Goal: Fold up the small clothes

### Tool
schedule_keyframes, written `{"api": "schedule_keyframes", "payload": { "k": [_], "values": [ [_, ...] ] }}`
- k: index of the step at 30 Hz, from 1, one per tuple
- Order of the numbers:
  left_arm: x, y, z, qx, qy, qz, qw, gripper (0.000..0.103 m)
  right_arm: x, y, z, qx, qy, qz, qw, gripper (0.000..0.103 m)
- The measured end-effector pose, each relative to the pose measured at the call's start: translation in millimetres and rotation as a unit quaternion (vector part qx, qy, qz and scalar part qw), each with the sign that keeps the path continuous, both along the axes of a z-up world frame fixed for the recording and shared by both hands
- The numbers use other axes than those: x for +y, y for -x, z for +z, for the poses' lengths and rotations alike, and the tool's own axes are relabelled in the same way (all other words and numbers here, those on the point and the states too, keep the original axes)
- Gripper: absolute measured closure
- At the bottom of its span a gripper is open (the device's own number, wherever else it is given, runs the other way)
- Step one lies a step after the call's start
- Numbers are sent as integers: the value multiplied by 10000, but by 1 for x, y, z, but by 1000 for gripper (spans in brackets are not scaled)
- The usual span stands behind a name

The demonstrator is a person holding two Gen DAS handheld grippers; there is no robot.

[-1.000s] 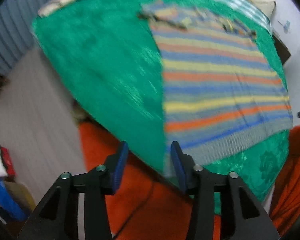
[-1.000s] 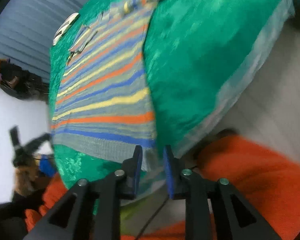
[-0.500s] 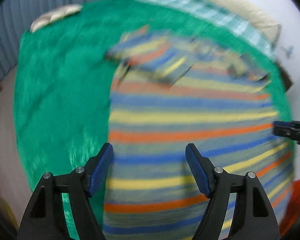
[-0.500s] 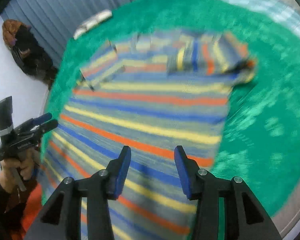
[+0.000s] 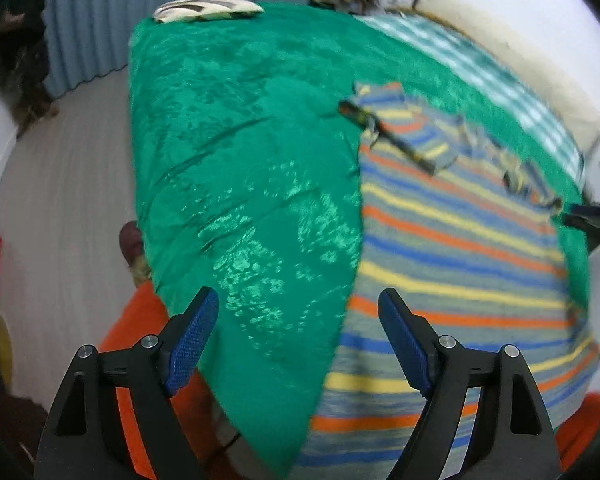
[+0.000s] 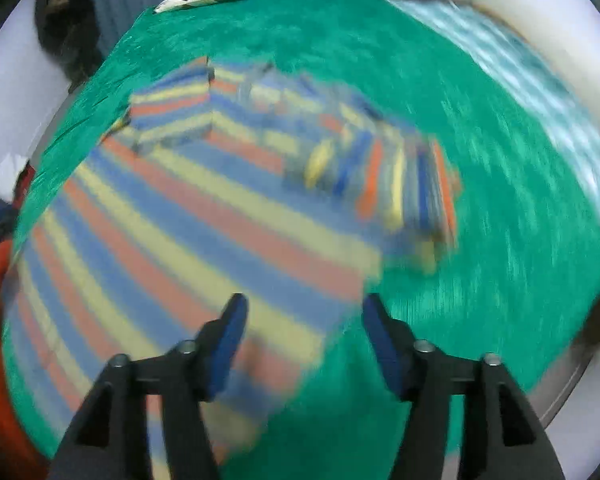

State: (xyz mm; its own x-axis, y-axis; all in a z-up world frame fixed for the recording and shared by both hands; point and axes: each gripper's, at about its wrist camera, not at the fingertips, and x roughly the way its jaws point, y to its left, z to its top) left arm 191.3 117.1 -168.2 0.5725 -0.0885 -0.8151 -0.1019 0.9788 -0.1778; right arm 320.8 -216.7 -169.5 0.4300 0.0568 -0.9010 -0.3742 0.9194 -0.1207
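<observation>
No brand, label or writing is legible in either view.

Task item: a striped garment [image 5: 460, 248] in orange, yellow, blue and grey bands. It lies flat on a green bed cover [image 5: 240, 160]. In the left wrist view its long axis runs from the near hem at the bottom of the picture to the collar end at the top; the stripes run across that axis. Both sleeves are folded inward over the chest: the left sleeve [image 5: 404, 120] lies at the top left corner, and the right sleeve [image 6: 400, 184], seen in the right wrist view, has its stripes turned almost at right angles to those of the body. The right wrist view is motion-blurred; fine detail cannot be read.

Left gripper [image 5: 298, 340]: jaws wide, just been opening, nothing between them. It hangs over the garment's left side edge near the hem.

Right gripper [image 6: 302, 344]: jaws moderately wide, just been opening, nothing between them. It hangs over the garment's right side edge.

Clearances: bare green cover extends left of the garment up to a patterned pillow [image 5: 208, 8] at the far corner, and right of it to a checked cloth [image 6: 520, 68]. The near bed edge lies just below the hem.
</observation>
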Motion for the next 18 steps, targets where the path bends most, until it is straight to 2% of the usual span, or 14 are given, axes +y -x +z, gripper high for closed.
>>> {"api": "schedule_keyframes", "payload": {
  "k": [3,6,7,8,9,11,12,13,14,16,18],
  "values": [
    [-4,7,7,-40,-69,118,9999,19,27,-71,-19,-19,118,-88,9999,37],
    [-7,11,4,84,-106,135,9998,19,28,-107,-39,37,-23,-376,9993,38],
    [-7,11,1,141,-89,112,9998,19,21,-115,-48,137,-125,-562,9983,52],
    [-10,12,-2,206,-83,51,9997,19,12,-116,-53,273,-296,-710,9967,72],
    [-12,13,-3,228,-106,17,9997,19,0,-115,-54,409,-589,-897,9934,73],
    [-18,15,-3,201,-125,-65,9997,19,-23,-99,-46,355,-939,-1043,9895,72],
    [-24,16,-2,170,-124,-158,9997,19,-36,-84,-37,323,-1025,-1052,9886,68],
    [-29,15,0,139,-124,-260,9995,19,-45,-72,-30,326,-1066,-1058,9881,52],
    [-36,15,1,106,-129,-376,9992,19,-52,-57,-23,292,-1133,-1048,9876,40],
    [-49,14,4,55,-161,-587,9981,19,-65,-12,0,161,-1287,-811,9882,40],
    [-64,14,6,7,-207,-793,9966,19,-71,39,13,306,-1445,-496,9878,40]
  ]
}}
